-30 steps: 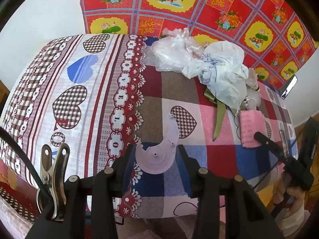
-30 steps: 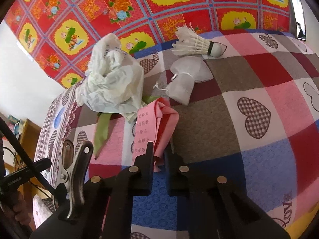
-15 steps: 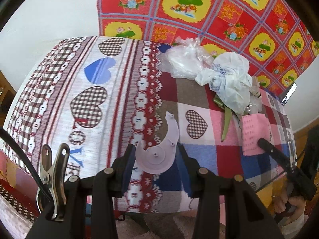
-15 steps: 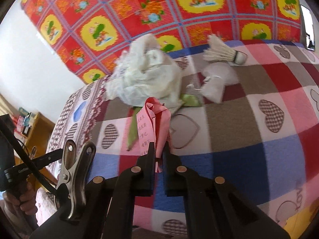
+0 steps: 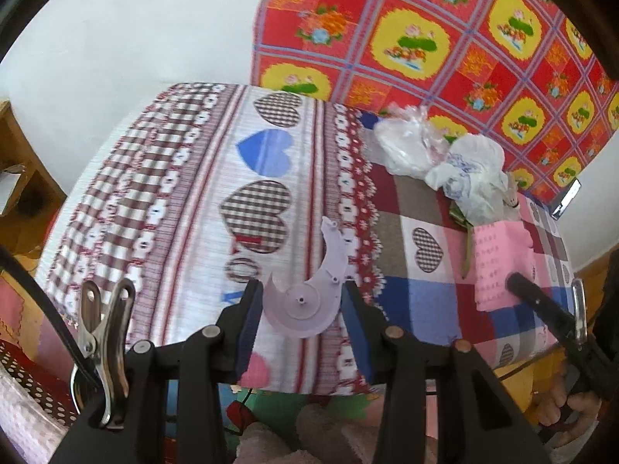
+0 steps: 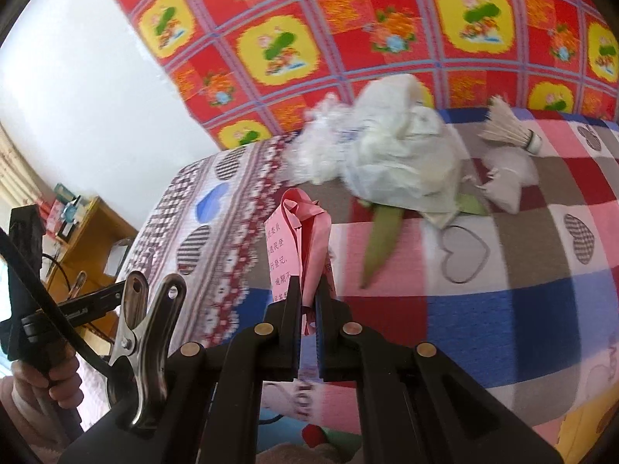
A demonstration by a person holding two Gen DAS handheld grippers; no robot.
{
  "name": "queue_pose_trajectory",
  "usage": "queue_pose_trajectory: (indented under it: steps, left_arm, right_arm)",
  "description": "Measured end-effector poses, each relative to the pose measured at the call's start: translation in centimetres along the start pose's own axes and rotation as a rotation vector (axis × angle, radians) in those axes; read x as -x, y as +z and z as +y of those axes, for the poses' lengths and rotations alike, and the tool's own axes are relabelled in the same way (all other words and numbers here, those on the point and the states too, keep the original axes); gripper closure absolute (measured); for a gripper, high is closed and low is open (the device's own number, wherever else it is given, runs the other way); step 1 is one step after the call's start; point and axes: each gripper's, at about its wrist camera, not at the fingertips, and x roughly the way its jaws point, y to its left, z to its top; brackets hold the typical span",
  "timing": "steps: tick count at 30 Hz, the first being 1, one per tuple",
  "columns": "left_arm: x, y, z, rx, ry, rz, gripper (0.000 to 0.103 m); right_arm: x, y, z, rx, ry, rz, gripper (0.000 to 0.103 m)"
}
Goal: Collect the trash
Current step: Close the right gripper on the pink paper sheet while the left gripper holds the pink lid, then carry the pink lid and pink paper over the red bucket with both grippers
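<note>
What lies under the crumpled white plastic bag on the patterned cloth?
A green strip sticks out from under the white plastic bag and lies on the checked cloth. How far it runs beneath the bag, and whether anything else is under there, is hidden.

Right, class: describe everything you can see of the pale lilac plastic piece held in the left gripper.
The lilac plastic piece is thin, flat and looks rigid: a rounded disc part with a central hub and small pegs, from which a curved, crescent-like arm rises to a tip. It stands edge-gripped between the left gripper's jaws, lifted clear above the patterned cloth, touching nothing else.
</note>
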Motion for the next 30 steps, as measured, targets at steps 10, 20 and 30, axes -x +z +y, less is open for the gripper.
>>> queue_pose_trajectory:
  steps: [10, 20, 30]
  left_arm:
    - [3.3, -0.2, 6.6, 0.027, 0.027, -0.042, 0.059]
    - [6.5, 0.5, 13.7, 0.038, 0.065, -0.076, 0.059]
    - [9.7, 1.9, 18.8, 0.088, 0.119, -0.136, 0.059]
  right_arm:
    - [-0.8, -0.9, 7.7, 0.065, 0.042, -0.001, 0.096]
    - [-2.3, -1.2, 15.4, 0.107, 0.075, 0.006, 0.096]
    - [-4.1, 0.0, 23.5, 0.214, 0.179, 0.031, 0.096]
